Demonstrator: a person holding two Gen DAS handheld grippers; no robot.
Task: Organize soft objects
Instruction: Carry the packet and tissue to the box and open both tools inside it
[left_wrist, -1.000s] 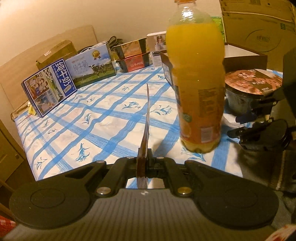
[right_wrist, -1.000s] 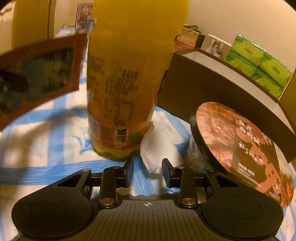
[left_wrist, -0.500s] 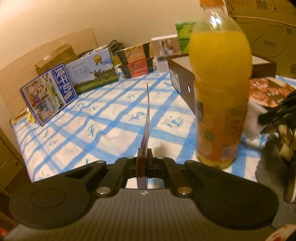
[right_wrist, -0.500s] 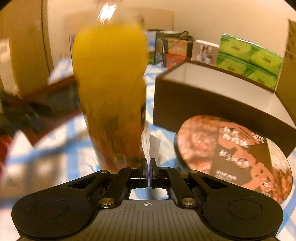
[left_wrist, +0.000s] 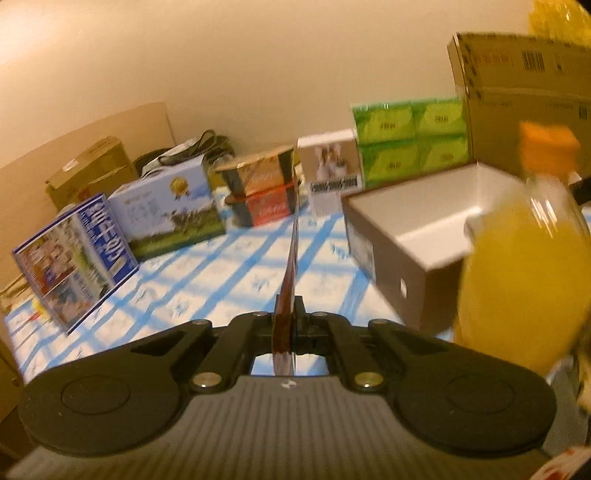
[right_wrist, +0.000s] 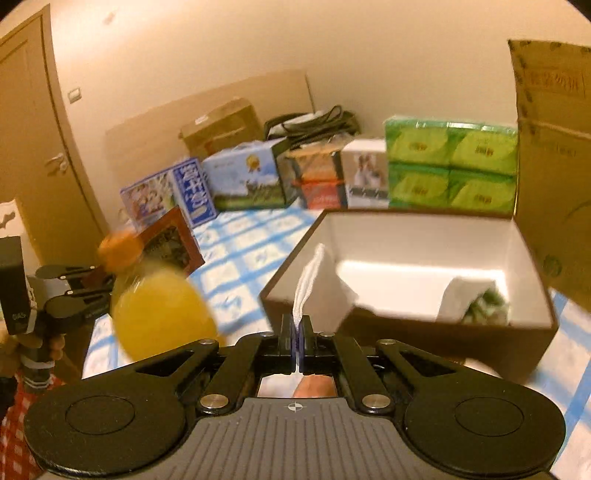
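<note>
1. My left gripper (left_wrist: 293, 314) is closed on a thin, flat brown packet (left_wrist: 291, 258), which stands on edge above the blue-checked tablecloth (left_wrist: 221, 269).
2. My right gripper (right_wrist: 296, 334) is pinched shut on a white soft tissue pack (right_wrist: 314, 280), held in front of the open brown cardboard box with white inside (right_wrist: 406, 325).
3. A blurred orange juice bottle (right_wrist: 159, 310) stands left of the box.
4. Another white soft item (right_wrist: 469, 299) lies inside the box.

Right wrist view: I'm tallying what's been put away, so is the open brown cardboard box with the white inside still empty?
No, a crumpled white and green soft item already lies in the near right corner of the brown box.
</note>
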